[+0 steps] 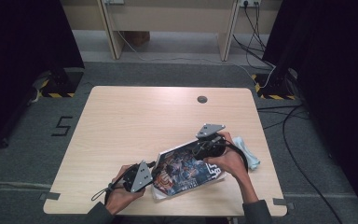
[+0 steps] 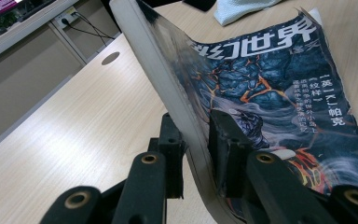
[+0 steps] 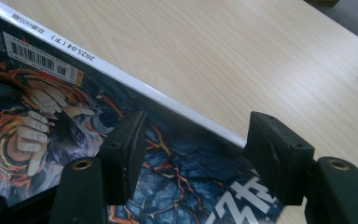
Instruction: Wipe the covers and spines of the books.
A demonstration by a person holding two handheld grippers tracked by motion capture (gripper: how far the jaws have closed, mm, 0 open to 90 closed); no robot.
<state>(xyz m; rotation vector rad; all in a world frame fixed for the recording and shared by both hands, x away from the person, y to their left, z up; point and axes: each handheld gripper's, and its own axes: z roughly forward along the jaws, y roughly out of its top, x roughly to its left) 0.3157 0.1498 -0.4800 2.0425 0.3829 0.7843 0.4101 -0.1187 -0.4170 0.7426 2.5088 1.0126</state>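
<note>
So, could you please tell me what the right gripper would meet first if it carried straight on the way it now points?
Probably the magazine: the right gripper stands open just above its cover, near the white spine edge. If it passed over that edge, the bare table comes next; depth is hard to judge.

On the table (image 1: 121,121), the left gripper (image 1: 150,173) and right gripper (image 1: 204,145) meet a magazine (image 1: 186,170).
</note>
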